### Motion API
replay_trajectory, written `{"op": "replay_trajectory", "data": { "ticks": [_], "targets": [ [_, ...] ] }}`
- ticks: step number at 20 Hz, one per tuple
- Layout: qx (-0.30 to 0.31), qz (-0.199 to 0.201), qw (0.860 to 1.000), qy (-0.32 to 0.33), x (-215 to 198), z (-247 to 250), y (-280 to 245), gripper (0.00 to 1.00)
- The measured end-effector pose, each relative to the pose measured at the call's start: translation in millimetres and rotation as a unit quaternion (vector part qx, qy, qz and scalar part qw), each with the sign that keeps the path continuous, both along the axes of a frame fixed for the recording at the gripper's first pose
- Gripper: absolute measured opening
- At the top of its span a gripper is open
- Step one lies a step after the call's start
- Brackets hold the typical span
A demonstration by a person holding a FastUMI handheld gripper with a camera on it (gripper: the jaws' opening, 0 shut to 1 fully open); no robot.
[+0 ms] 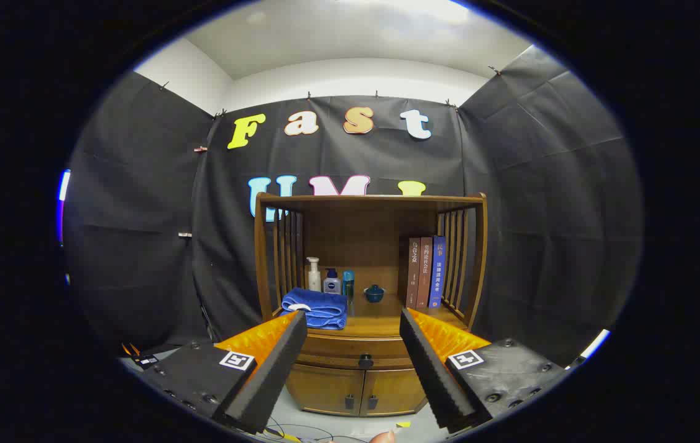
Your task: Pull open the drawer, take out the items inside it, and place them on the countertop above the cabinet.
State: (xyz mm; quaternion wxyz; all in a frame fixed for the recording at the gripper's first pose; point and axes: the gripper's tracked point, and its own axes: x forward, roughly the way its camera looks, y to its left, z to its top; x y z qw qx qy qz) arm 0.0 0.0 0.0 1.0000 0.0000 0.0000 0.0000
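Booth with a wooden cabinet
Black cloth walls hang around it, under a white ceiling and above a pale floor

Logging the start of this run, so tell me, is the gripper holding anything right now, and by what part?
Nothing is held. The gripper is open, fingers spread apart, with the closed drawer's knob farther ahead between them.

Camera rides the gripper, facing the cabinet head-on from near, level with its drawer.
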Motion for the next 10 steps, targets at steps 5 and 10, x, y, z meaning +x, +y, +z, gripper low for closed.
{"op": "replay_trajectory", "data": {
  "ticks": [5,10],
  "targets": [
    [0.003,-0.002,1.000,0.000,-1.4,1.0,-1.2,0.98],
    [0.001,-0.006,1.000,-0.001,-2.0,1.2,-3.4,0.98]
  ]
}}
